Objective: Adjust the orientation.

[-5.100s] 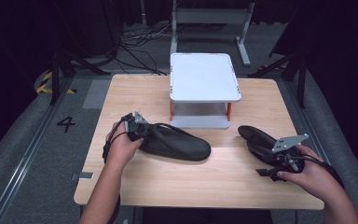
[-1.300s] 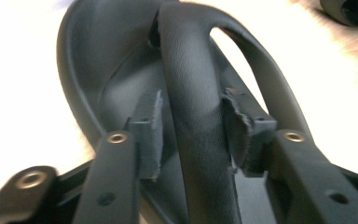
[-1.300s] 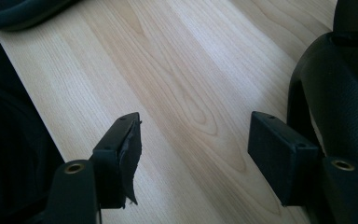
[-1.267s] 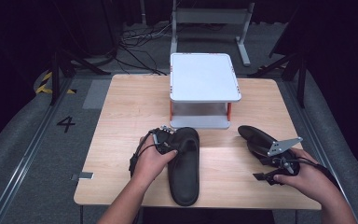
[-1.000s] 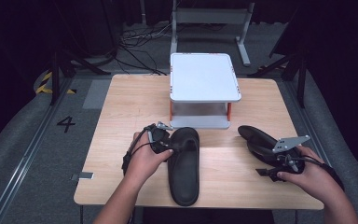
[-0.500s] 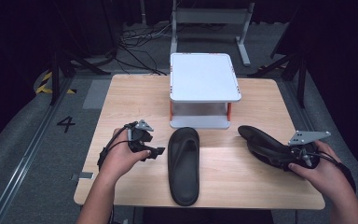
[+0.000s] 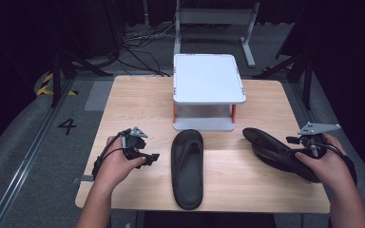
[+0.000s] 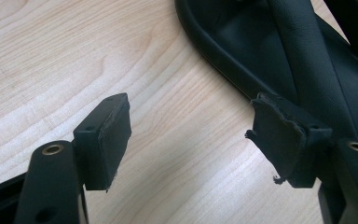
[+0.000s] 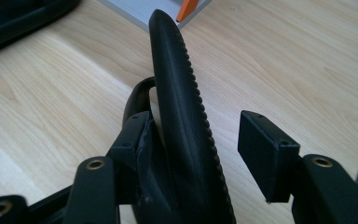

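A black slipper (image 7: 187,168) lies flat, lengthwise, in the middle of the table; its strap and rim show in the left gripper view (image 8: 307,56). My left gripper (image 7: 151,158) (image 8: 193,140) rests just to its left, and its jaws have just been opening with nothing between them. A second black slipper (image 7: 275,152) (image 9: 177,93) stands on its edge at the right. My right gripper (image 7: 309,145) (image 9: 198,135) straddles its heel end and has just been closing. One pad (image 9: 140,140) touches the slipper; the other pad (image 9: 265,154) stands off with a gap.
A white two-level stand (image 7: 208,78) with orange legs sits at the back middle of the wooden table (image 7: 123,95), just behind the middle slipper's toe. Grey floor, cables and metal frames surround the table. Bare wood lies to the left of my left hand.
My left gripper let go of the middle slipper and drew away to the left. My right gripper shifted rightwards to the right slipper's heel end and its jaws narrowed around it.
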{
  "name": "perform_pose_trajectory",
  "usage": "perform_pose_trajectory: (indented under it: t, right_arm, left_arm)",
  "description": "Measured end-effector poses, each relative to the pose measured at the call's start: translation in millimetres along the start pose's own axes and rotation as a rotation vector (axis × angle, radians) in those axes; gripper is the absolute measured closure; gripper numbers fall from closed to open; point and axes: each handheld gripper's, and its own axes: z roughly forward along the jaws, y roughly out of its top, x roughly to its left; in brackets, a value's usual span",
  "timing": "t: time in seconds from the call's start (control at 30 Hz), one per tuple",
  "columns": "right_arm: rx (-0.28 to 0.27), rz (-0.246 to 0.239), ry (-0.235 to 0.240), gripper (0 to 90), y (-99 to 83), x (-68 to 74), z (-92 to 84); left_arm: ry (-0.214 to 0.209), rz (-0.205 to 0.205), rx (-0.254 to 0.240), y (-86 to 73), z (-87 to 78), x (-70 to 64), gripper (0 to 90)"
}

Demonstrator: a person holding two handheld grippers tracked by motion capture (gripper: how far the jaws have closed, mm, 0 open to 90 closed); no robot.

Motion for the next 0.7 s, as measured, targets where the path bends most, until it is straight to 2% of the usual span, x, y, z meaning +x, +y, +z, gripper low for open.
perform_pose_trajectory:
  t: [0.13, 0.2, 0.3, 0.4, 0.43, 0.53, 0.6, 0.63, 0.7]
  right_arm:
    - [0.014, -0.004, 0.008, 50.3, 0.4, -1.0, 10.6]
    - [0.044, -0.025, 0.003, 56.2, 0.5, -1.4, 16.8]
    - [0.055, -0.036, 0.018, 61.1, 1.2, -0.7, 18.0]
    - [0.066, -0.053, 0.006, 62.6, 2.3, 2.4, 17.1]
    - [0.067, -0.051, 0.004, 63.4, 2.7, 3.5, 16.5]
    - [0.076, -0.029, 0.033, 64.6, 6.5, 11.4, 12.6]
    - [0.075, -0.035, 0.068, 64.7, 12.3, 23.6, 9.0]
    - [0.075, -0.035, 0.068, 64.7, 12.3, 23.6, 9.0]
    - [0.058, -0.047, 0.128, 64.7, 24.2, 46.1, 3.6]
  left_arm:
    - [-0.002, 0.001, 0.001, -3.5, -1.4, -0.9, 29.1]
    - [0.0, -0.011, -0.003, -4.8, -1.8, -1.1, 29.1]
    - [0.0, -0.003, 0.004, -5.7, -2.2, 0.3, 29.0]
    - [-0.003, -0.014, 0.003, -5.7, -0.2, -0.7, 28.8]
    - [-0.009, -0.005, 0.011, -5.0, 0.3, -0.7, 28.8]
    - [-0.014, -0.005, 0.005, -3.7, 2.1, -1.9, 28.8]
    - [-0.014, 0.005, 0.012, -2.1, 2.8, -2.0, 28.8]
    - [-0.014, 0.005, 0.012, -2.1, 2.8, -2.0, 28.9]
    - [-0.017, 0.004, 0.006, -0.8, 3.3, -3.0, 28.8]
